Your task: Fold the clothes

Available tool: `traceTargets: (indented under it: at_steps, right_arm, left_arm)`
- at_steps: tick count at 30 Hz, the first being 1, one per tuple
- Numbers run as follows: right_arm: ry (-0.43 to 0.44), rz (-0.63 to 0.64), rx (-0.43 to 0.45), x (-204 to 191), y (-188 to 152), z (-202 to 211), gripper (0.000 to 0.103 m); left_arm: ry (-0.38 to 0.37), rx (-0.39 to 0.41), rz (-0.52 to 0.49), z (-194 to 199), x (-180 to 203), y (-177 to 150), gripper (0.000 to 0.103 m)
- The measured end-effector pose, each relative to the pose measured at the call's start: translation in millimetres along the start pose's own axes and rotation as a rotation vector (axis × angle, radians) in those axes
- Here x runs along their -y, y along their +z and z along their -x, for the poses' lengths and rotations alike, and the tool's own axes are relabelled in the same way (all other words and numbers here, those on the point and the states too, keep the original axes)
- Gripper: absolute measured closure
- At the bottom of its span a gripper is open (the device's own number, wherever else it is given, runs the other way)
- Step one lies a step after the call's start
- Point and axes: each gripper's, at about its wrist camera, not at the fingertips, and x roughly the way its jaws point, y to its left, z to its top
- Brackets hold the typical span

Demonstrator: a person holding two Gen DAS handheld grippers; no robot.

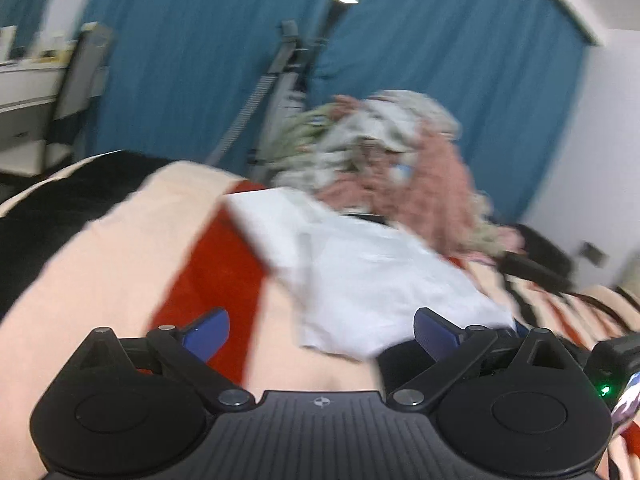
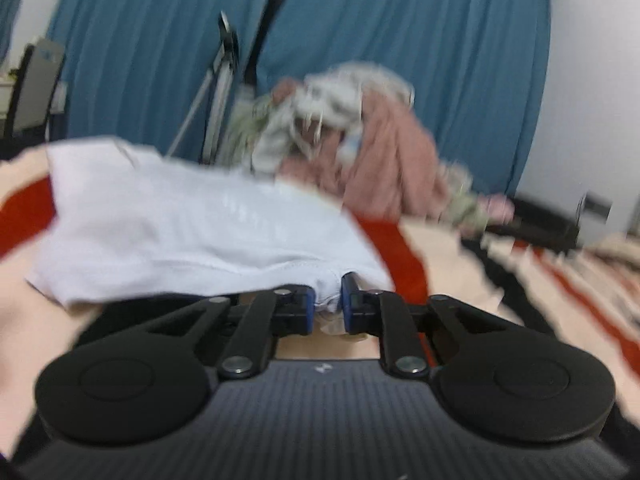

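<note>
A white garment (image 1: 360,272) lies partly folded on a bed with a peach, red and black cover (image 1: 120,264). My left gripper (image 1: 320,332) is open and empty, just short of the garment's near edge. In the right wrist view the white garment (image 2: 192,232) spreads to the left. My right gripper (image 2: 328,300) is shut on the garment's near hem, which bunches between the blue pads. Both views are blurred by motion.
A heap of unfolded clothes (image 1: 380,152), pink and grey-white, sits at the far side of the bed and also shows in the right wrist view (image 2: 360,148). Blue curtains (image 1: 200,60) hang behind. A chair and desk (image 1: 60,80) stand at the left.
</note>
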Motion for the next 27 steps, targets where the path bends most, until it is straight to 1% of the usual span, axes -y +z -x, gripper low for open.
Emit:
traceTargets:
  at_steps: [2,5,9,12,16,18,20,22,26,27]
  right_arm:
    - [0.01,0.035,0.054,4,12,28,0.09]
    - [0.062,0.076,0.133,15,31,72,0.092]
    - [0.116,0.056,0.217,40,57,125,0.093]
    - [0.143,-0.001,0.253,64,72,160,0.093]
    - [0.193,-0.103,0.269,94,81,202,0.093]
    - [0.217,-0.153,0.283,107,79,223,0.093]
    - [0.229,-0.207,0.288,120,72,239,0.093]
    - [0.25,-0.257,0.282,131,63,249,0.093]
    - [0.302,-0.327,0.241,143,47,251,0.093]
    - [0.32,-0.346,0.23,145,45,249,0.093]
  left_arm:
    - [-0.045,0.04,-0.074,11,13,-2,0.002]
    - [-0.094,0.067,-0.156,28,32,-7,0.002]
    - [-0.152,0.063,-0.196,51,54,-18,0.001]
    - [-0.19,0.073,-0.218,68,70,-31,0.001]
    - [-0.275,0.071,-0.264,87,96,-49,0.001]
    - [-0.317,0.076,-0.292,98,109,-59,0.001]
    - [-0.338,0.102,-0.331,106,124,-69,0.001]
    - [-0.353,0.131,-0.354,109,137,-77,0.001]
    - [-0.406,0.138,-0.367,106,163,-94,0.001]
    - [-0.392,0.144,-0.358,101,170,-98,0.001]
